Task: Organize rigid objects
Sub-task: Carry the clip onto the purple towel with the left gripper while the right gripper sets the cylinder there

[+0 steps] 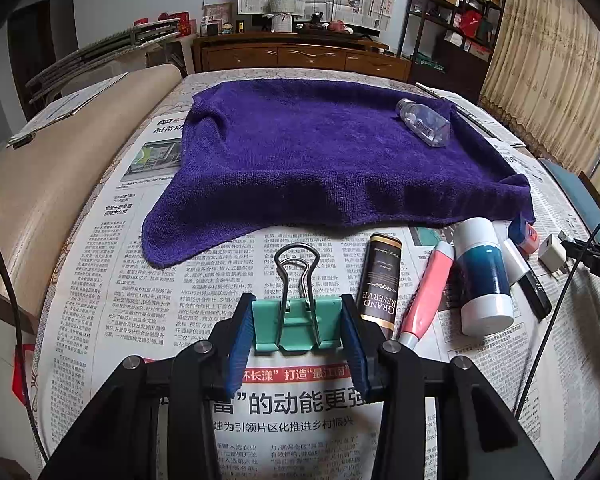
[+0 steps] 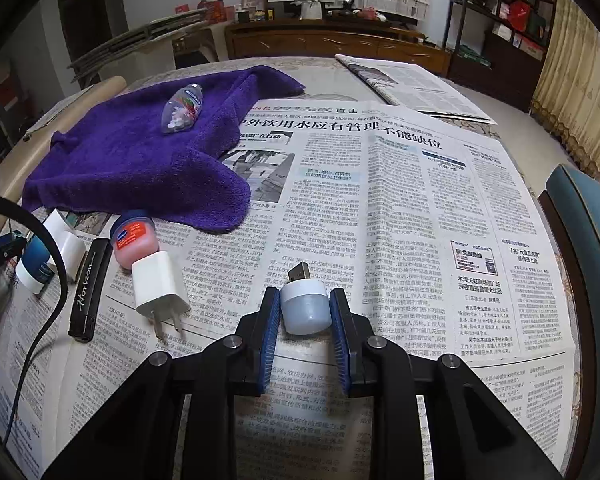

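My left gripper [image 1: 298, 322] is shut on a teal binder clip [image 1: 296, 326], low over the newspaper. My right gripper [image 2: 305, 312] is shut on a small white USB lamp [image 2: 304, 306] with its plug pointing away. A clear bottle [image 1: 422, 121] lies on the purple towel [image 1: 320, 160]; it also shows in the right wrist view [image 2: 182, 108]. Right of the clip lie a dark Grand Reserve tube [image 1: 378, 280], a pink tube [image 1: 426, 292], a white and teal bottle [image 1: 484, 276] and a black pen [image 1: 528, 280].
A pink jar [image 2: 134, 236], a white charger plug [image 2: 160, 284] and a black Horizon case [image 2: 90, 288] lie left of my right gripper. A folded newspaper [image 2: 404, 88] lies at the back. A beige roll [image 1: 60, 184] lines the table's left side. A blue chair [image 2: 588, 216] stands at right.
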Demonstrator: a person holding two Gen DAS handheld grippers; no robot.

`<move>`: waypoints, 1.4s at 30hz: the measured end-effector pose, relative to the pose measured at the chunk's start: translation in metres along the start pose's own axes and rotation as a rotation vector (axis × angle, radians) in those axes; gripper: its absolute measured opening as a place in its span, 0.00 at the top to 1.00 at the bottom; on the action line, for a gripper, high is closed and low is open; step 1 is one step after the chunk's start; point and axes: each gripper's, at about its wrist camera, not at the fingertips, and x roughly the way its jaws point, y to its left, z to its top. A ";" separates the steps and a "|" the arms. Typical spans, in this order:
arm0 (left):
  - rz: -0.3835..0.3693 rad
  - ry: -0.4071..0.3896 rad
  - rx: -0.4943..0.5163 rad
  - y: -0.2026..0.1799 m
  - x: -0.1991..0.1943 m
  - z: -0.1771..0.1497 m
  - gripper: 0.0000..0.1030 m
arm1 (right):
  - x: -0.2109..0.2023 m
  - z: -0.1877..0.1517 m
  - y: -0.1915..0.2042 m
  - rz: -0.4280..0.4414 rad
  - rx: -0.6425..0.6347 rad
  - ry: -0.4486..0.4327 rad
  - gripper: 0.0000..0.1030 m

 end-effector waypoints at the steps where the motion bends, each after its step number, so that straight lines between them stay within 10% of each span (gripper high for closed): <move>1: -0.001 -0.005 0.000 0.000 -0.003 0.000 0.62 | -0.003 0.000 0.000 0.004 0.010 -0.008 0.76; 13: -0.010 -0.079 0.002 0.001 -0.043 0.031 0.62 | -0.037 0.020 0.027 0.052 0.011 -0.071 0.76; 25: -0.022 -0.116 0.013 0.005 -0.038 0.103 0.62 | -0.039 0.115 0.083 0.189 -0.022 -0.172 0.76; 42: -0.030 -0.009 0.031 0.008 0.042 0.122 0.62 | 0.041 0.138 0.152 0.238 -0.115 -0.017 0.76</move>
